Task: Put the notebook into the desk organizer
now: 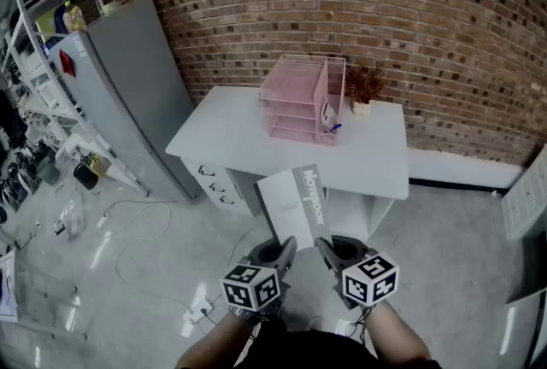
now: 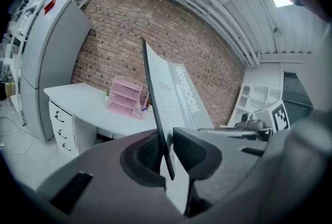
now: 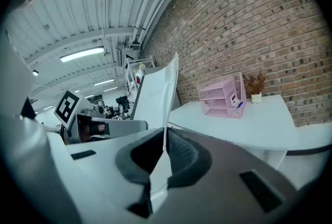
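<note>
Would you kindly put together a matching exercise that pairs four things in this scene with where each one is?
Things:
1. white and grey paper notebook
2. pink mesh desk organizer
3. small reddish-brown potted plant
4. tall grey cabinet

Places:
A. on the floor, left of the white desk
B. at the desk's back edge, right of the organizer
C. in the air, clamped by the left gripper and the right gripper
D. toward the back of the desk, left of the plant

Pairs: 1-C, 2-D, 3-B, 4-A

The white desk [image 1: 372, 155] carries a pink desk organizer [image 1: 295, 98] beside a potted plant [image 1: 365, 86].
</note>
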Demonstrator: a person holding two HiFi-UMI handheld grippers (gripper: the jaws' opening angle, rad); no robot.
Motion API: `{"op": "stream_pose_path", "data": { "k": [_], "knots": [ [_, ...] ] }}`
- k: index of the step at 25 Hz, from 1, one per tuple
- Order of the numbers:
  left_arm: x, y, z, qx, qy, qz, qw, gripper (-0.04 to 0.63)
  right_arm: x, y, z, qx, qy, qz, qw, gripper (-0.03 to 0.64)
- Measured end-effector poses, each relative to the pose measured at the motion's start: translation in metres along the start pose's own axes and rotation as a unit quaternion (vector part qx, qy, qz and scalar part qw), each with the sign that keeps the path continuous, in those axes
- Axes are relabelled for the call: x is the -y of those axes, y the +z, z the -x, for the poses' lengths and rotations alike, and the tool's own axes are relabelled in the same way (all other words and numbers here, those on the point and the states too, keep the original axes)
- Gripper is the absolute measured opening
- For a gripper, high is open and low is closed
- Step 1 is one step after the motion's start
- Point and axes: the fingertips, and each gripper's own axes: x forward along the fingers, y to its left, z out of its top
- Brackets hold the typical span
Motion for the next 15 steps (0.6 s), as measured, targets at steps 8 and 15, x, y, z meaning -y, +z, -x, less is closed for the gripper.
{"op": "stream_pose_path", "data": {
  "k": [8, 15],
  "knots": [
    [-0.006, 0.003, -0.004, 0.0, -0.001, 0.004, 1.0, 0.046, 0.003, 0.003, -0.006, 0.007, 0.005, -0.019, 1.0, 0.015],
    [-0.018, 0.003, -0.009, -0.005, -0.004, 0.012, 0.9999, 0.046, 0.006, 0.001, -0.018, 0.001, 0.0, -0.025, 1.0, 0.015]
  ]
}}
